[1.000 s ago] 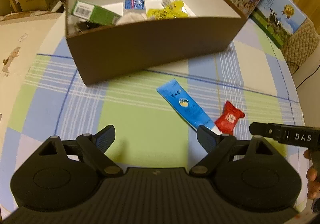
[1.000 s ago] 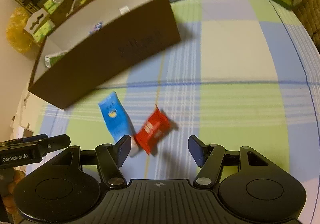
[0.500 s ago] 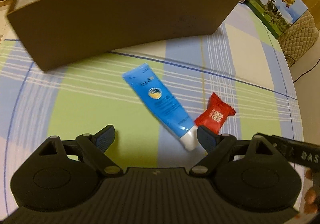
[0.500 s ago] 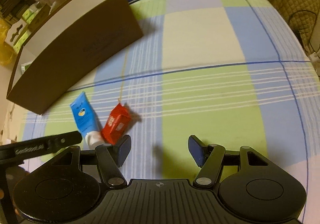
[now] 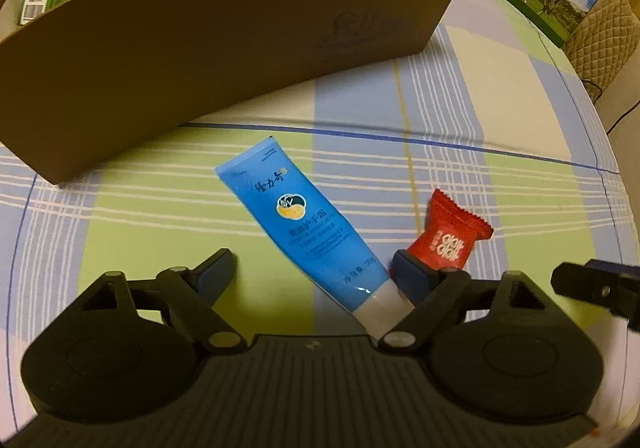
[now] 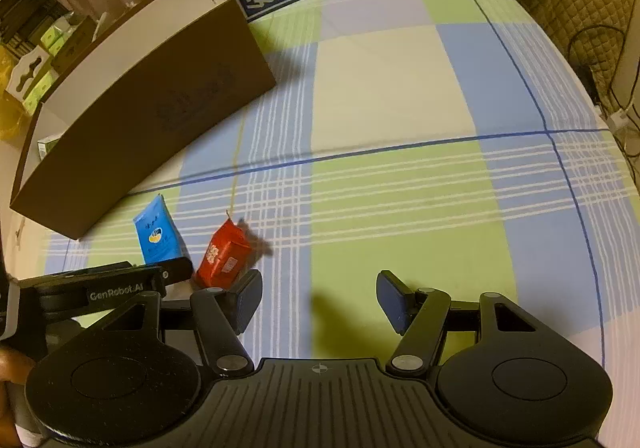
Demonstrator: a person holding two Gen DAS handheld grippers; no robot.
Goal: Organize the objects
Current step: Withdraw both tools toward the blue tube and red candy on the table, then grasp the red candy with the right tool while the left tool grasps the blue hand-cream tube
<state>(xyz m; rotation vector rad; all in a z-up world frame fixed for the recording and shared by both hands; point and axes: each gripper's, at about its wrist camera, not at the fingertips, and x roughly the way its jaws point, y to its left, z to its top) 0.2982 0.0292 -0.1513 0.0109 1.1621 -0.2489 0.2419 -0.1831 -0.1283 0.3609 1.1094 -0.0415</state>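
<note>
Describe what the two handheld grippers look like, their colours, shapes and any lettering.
Both are matte black: a ribbed central body, round housings either side, angled link arms with silver pivot pins, dark blue finger pads. The left gripper shows white "GenRobot.AI" lettering in the right wrist view. The right gripper matches.

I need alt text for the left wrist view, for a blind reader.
The open left gripper hovers over a blue tube on a checked tablecloth, beside a red candy. A brown box stands behind.
</note>
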